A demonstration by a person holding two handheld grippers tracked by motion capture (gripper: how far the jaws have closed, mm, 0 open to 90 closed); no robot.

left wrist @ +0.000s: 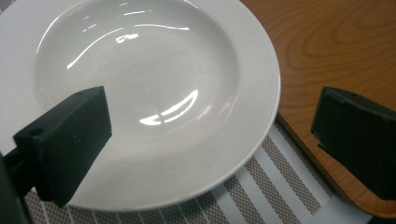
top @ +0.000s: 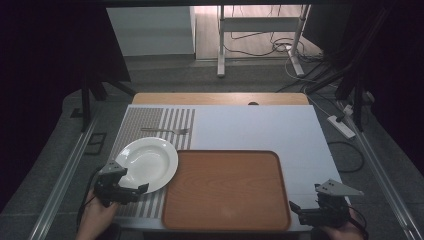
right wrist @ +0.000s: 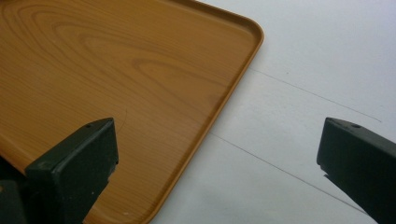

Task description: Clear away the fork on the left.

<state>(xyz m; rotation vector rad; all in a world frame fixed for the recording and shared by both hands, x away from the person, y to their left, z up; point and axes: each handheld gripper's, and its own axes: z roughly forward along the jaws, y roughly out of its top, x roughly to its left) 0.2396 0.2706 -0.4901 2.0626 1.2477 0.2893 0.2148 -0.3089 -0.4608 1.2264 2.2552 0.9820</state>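
Both the left hand-held gripper (top: 134,191) and right hand-held gripper (top: 298,209) gape wide, empty, beside the unmarked white plate (top: 148,162).

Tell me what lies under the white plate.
The white plate rests on a striped placemat, its rim reaching the wooden tray's left edge. What the mat looks like directly beneath the plate is covered.

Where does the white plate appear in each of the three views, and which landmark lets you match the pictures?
High view: the white plate lies left of centre on the striped mat, by the left gripper.
Left gripper view: the plate spreads across the upper left, behind the open jaws.
Right gripper view: not in it.
Shared landmark: the wooden tray, at the left gripper view's right edge and across the right gripper view's left.
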